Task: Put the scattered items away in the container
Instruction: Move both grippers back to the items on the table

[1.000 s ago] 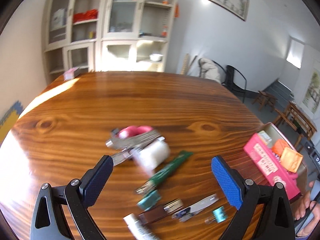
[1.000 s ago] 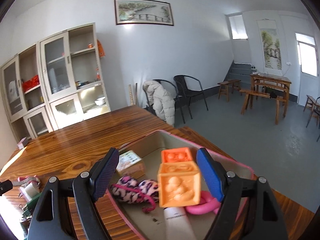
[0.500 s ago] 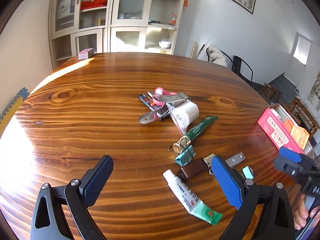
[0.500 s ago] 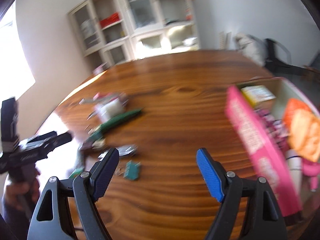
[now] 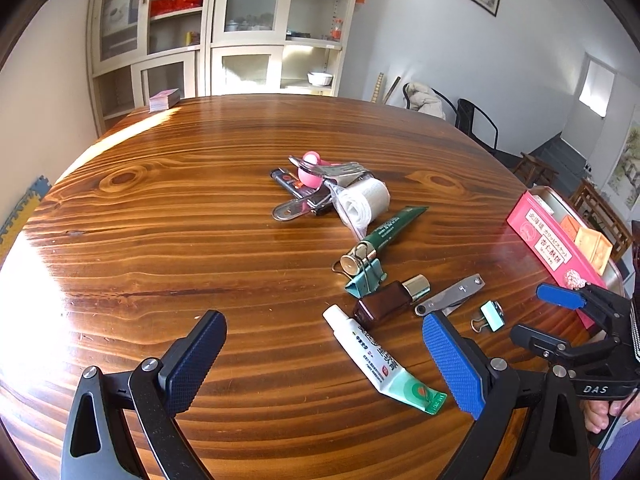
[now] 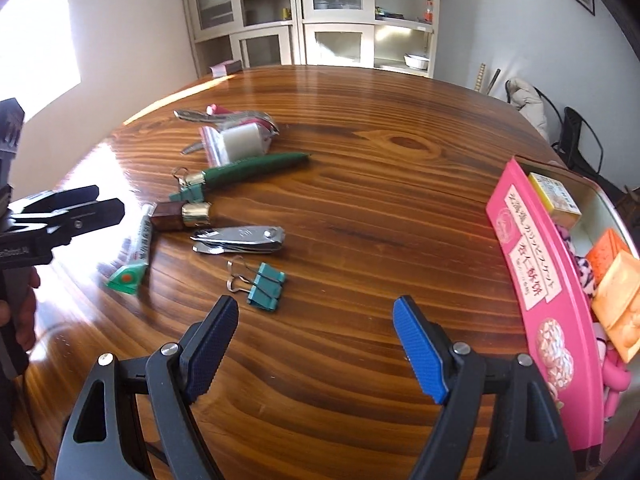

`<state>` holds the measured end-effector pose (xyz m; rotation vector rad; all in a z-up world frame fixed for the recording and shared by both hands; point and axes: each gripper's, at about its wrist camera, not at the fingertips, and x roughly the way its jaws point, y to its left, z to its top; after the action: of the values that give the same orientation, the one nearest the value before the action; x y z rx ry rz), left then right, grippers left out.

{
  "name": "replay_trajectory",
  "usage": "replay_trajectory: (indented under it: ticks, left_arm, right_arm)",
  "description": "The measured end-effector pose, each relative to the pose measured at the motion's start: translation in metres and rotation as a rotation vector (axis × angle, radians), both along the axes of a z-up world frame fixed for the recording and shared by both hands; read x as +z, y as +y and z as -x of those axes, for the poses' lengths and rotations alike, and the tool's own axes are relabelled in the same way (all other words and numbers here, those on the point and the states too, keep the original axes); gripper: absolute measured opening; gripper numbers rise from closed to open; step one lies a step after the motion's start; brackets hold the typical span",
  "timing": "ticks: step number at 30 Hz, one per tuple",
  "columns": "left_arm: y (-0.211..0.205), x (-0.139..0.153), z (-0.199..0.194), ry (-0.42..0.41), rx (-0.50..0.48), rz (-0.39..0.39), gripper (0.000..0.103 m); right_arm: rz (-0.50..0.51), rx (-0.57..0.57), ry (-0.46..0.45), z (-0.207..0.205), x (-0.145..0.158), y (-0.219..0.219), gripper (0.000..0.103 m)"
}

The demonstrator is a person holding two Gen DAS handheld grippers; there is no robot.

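Binder clip (image 6: 266, 286) is probably next; right gripper (image 6: 316, 344), wide open and empty, should straddle its teal body, avoiding wire handles.

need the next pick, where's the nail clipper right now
The nail clipper lies flat on the wooden table, left of centre in the right wrist view, between the brown bottle behind it and the teal binder clip in front.

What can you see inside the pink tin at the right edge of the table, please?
Inside the pink tin lie two orange blocks, a small yellow box, a pink-and-black plush and a pink toy. The near wall hides the tin's floor and anything lower.
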<state>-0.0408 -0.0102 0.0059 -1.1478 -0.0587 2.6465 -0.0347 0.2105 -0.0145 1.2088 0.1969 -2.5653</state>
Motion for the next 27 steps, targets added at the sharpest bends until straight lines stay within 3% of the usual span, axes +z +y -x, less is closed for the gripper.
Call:
replay_trajectory:
  ticks: [5, 13, 16, 21, 27]
  left_arm:
    - [0.011, -0.006, -0.001, -0.009, -0.027, 0.035, 0.100]
    - [0.024, -0.019, 0.005, -0.058, -0.052, 0.075, 0.100]
    - [0.022, -0.022, 0.008, -0.077, -0.046, 0.079, 0.100]
    - [0.016, -0.025, 0.011, -0.100, -0.036, 0.061, 0.100]
    - [0.019, -0.025, 0.012, -0.101, -0.048, 0.071, 0.100]
  right_arm:
    - [-0.087, -0.009, 0.008, 0.001, -0.005, -0.007, 0.083]
    - [-0.027, -0.008, -0.029, 0.019, -0.009, -0.013, 0.083]
    - [-0.024, 0.048, -0.026, 0.020, -0.009, -0.022, 0.079]
    - [-0.025, 0.170, -0.012, 0.020, -0.007, -0.032, 0.059]
    - [-0.026, 0.305, -0.034, 0.029, -0.007, -0.032, 0.057]
